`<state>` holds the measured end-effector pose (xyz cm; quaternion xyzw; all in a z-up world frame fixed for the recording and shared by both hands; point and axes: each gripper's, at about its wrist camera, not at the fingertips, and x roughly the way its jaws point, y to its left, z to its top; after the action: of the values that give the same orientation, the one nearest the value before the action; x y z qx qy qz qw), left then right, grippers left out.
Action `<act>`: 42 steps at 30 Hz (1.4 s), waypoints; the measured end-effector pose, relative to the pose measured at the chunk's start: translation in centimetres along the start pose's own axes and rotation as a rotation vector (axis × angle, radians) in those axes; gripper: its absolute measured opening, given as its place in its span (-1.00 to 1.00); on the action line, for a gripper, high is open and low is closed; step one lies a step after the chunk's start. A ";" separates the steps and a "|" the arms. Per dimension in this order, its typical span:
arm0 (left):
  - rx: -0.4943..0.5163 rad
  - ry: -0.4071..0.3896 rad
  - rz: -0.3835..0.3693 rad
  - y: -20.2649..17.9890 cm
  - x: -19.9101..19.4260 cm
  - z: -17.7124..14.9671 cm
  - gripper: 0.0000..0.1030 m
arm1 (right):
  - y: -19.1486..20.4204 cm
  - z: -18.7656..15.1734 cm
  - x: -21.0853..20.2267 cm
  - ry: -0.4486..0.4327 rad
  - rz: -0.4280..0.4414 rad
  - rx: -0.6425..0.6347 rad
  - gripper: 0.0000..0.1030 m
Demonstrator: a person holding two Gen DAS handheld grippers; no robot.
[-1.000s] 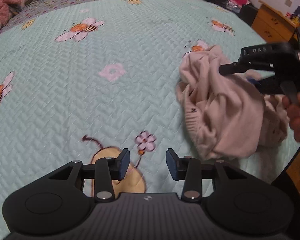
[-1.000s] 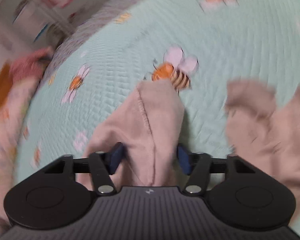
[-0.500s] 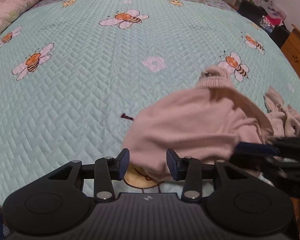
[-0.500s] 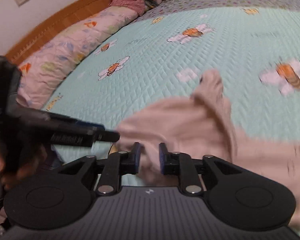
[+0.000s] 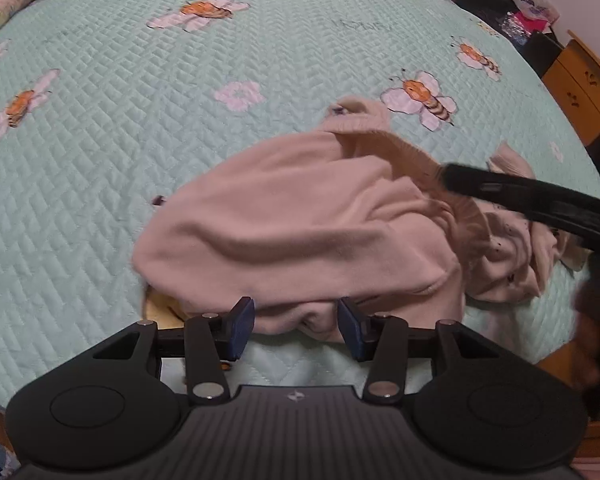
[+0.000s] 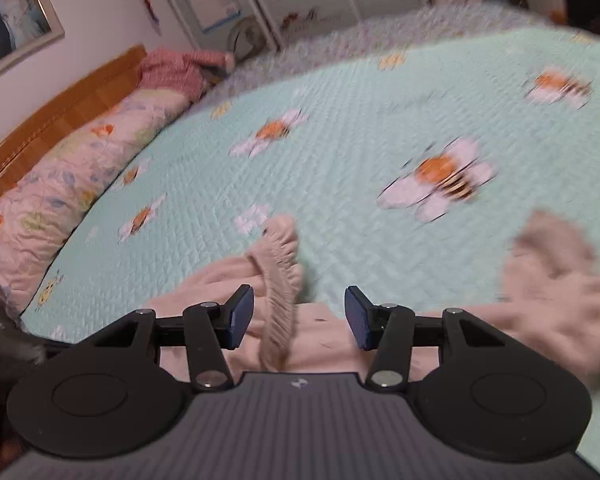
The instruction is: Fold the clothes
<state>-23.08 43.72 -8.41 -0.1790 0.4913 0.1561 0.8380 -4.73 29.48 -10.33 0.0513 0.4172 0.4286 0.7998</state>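
Mint quilted bedspread [image 5: 148, 128] with bees, pink garment [image 5: 300, 232] heaped, wooden headboard [image 6: 60, 100] — both tools opening, pads off the cloth.

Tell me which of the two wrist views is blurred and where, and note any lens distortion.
Left wrist view: mostly sharp; the pink garment and bee quilt read clearly, only the right gripper crossing at the right is smeared. Right wrist view: motion blur over the quilt's bees and the garment at the right edge; the ribbed cuff nearby is clearer. Both views bow the bed into a dome.

pale pink garment [image 5: 300, 232], crumpled, ribbed cuff [image 6: 280, 264] uppermost, on bee-print quilt [image 5: 100, 128]
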 end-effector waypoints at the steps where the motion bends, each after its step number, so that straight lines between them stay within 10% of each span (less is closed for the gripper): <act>1: -0.003 -0.007 0.009 0.2 -0.2 0.2 -0.05 | 0.0 0.0 1.6 0.023 0.018 0.017 -0.31; 2: -0.007 -0.014 0.018 0.4 -0.5 0.4 -0.05 | 0.5 -0.4 2.0 0.020 0.016 0.004 -0.88; 14: -0.089 0.028 -0.137 1.0 0.4 1.4 0.02 | 8.9 -8.2 -3.8 -0.091 0.094 -0.317 -0.89; 25: -0.081 0.000 -0.216 0.2 -0.5 1.6 0.05 | 8.2 -10.2 -5.1 -0.106 0.057 -0.373 -0.89; 42: -0.019 0.031 -0.129 -1.9 0.2 2.2 0.10 | 8.9 -10.7 -5.8 -0.159 -0.011 -0.483 -0.82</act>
<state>-20.49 43.09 -7.31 -0.2204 0.4901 0.1038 0.8369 -19.70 27.88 -9.68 -0.1100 0.2386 0.5063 0.8214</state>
